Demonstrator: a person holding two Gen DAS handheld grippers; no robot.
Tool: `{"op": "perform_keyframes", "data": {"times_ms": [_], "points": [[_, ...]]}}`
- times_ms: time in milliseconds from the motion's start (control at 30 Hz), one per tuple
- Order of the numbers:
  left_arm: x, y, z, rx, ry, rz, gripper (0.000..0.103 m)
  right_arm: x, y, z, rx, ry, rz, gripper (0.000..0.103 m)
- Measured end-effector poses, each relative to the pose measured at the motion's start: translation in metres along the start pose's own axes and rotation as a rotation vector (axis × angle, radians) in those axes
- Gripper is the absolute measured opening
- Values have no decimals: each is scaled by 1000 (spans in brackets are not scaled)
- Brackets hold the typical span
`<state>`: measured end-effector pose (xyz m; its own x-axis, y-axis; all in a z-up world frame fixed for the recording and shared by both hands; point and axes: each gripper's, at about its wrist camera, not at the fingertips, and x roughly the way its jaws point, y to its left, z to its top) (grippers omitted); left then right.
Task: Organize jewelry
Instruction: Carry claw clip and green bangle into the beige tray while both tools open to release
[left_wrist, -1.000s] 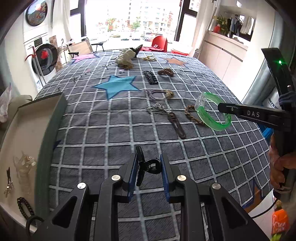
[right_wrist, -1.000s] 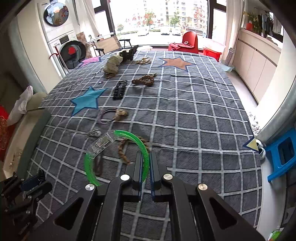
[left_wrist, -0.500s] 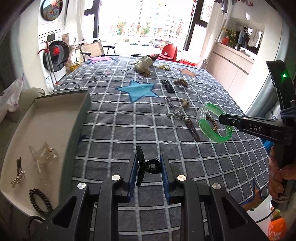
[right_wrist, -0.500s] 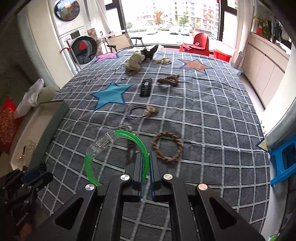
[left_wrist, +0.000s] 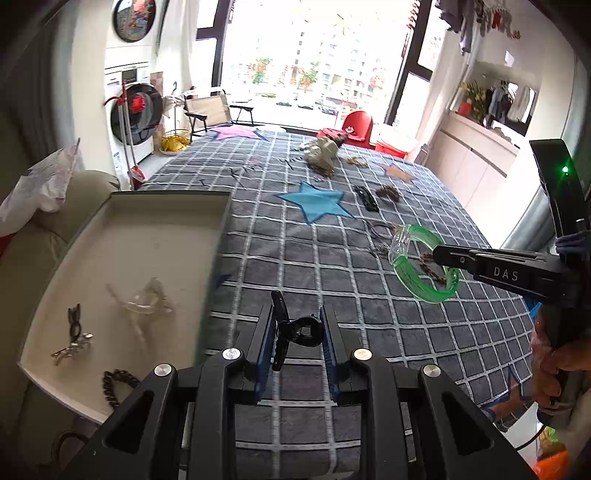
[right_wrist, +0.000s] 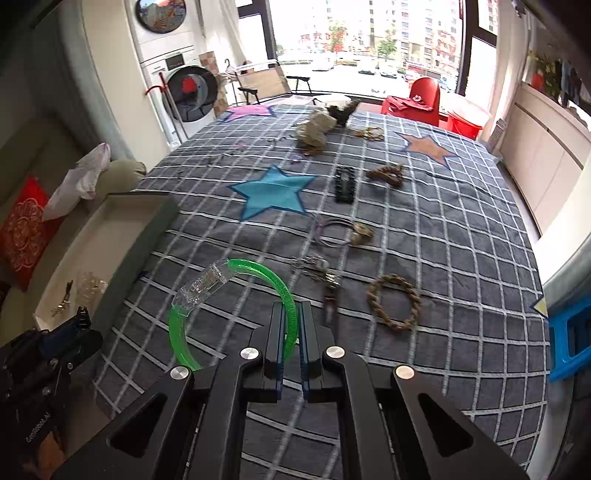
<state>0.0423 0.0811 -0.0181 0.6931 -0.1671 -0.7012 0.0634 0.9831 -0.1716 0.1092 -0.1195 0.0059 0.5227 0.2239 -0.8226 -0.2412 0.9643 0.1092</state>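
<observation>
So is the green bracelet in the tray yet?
No. The green bracelet is pinched in the right gripper above the blanket, outside the tray.

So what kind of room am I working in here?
Most likely a home, a living area with laundry: a front-loading white washing machine by the window, a grey checked star-patterned rug underfoot, and a beige cushioned sofa beside it.

Both wrist fisheyes look steeply down along their fingers, from close above the grey checked cover (left_wrist: 295, 258). Shared: blue star (left_wrist: 314, 201) (right_wrist: 273, 192), tray (left_wrist: 218, 221) (right_wrist: 147, 236), far window.
</observation>
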Motion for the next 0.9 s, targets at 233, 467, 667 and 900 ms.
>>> {"op": "perform_keyframes", "data": {"times_ms": [233,467,667,900], "points": [[-16,30,5,-38,-30,33,26,-2,39,15,-53,-11,43,7],[-34,76,20,-81,-70,95,26,3,87,37,-124,-17,104,7],[-38,114,39,-85,-95,168,26,16,131,59,-190,-14,156,7],[-11,154,61,-93,-60,192,26,46,170,83,-223,28,202,7]]}}
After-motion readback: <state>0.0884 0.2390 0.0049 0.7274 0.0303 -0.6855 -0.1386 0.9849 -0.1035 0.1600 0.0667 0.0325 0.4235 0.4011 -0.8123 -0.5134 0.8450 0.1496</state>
